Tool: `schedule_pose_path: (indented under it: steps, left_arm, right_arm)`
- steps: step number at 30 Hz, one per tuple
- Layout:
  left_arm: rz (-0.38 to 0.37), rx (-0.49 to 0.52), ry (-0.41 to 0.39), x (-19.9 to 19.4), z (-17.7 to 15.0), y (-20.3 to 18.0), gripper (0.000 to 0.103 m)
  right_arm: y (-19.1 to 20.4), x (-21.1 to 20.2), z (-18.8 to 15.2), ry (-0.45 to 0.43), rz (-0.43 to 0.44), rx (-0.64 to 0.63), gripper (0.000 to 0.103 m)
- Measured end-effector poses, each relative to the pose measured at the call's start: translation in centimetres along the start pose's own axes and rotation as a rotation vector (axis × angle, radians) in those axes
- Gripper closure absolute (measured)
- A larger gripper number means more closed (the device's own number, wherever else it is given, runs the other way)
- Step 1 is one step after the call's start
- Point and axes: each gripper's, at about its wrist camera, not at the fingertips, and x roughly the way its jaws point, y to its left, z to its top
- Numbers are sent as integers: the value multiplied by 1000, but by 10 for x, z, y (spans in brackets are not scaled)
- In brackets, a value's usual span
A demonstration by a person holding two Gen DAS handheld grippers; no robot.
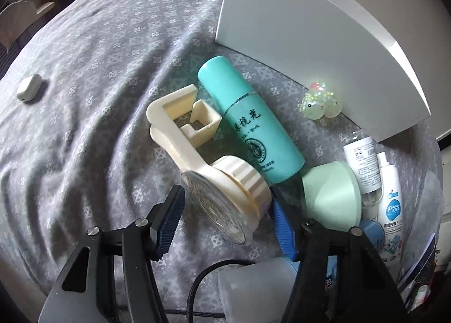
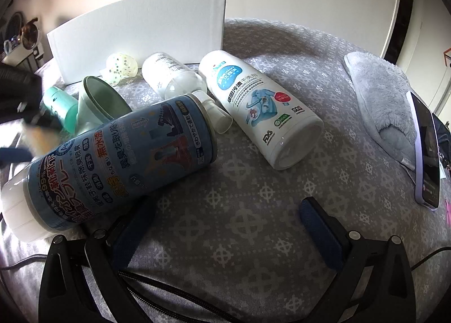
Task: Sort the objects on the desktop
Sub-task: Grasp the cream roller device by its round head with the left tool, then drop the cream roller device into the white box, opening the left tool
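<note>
Grey patterned bedspread [image 1: 84, 69], clutter beside white box [image 1: 310, 41]. Left gripper [image 1: 225, 210] wide, straddling cream clip fan [image 1: 222, 196] (untouched?); centre on round head before closing. Right gripper [image 2: 225, 227] wide, empty

Teal bottle [image 1: 251, 123], grey patterned cloth [image 1: 98, 75]

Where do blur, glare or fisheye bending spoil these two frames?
Left wrist view: sharp overall; the white box bows from fisheye bending, with sun glare on its right end and on the glitter toy. Right wrist view: motion blur smears the left gripper at the left edge; the blue spray can stays readable.
</note>
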Motion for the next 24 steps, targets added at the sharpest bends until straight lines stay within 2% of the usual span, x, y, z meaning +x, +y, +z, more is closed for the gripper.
schedule_pose_path:
  steps: [3, 8, 12, 15, 19, 22, 24]
  left_arm:
    - [30, 22, 32, 16, 4, -3, 44]
    - [103, 102, 31, 19, 8, -13, 47]
    - [319, 241, 8, -1, -8, -31, 47]
    - [388, 268, -73, -34, -15, -38, 47]
    - [451, 321, -196, -80, 5, -59, 47]
    - [460, 382, -300, -111, 19, -87, 47]
    - [436, 422, -366, -126, 32, -106, 47]
  right_arm:
    - [1, -1, -1, 0, 0, 0, 0]
    - [1, -3, -2, 0, 0, 0, 0]
    - [1, -3, -3, -1, 0, 0, 0]
    - [1, -3, -3, -1, 0, 0, 0]
    - [2, -3, -3, -1, 0, 0, 0]
    - [2, -3, -3, -1, 0, 0, 0]
    - [1, -3, -3, -1, 0, 0, 0]
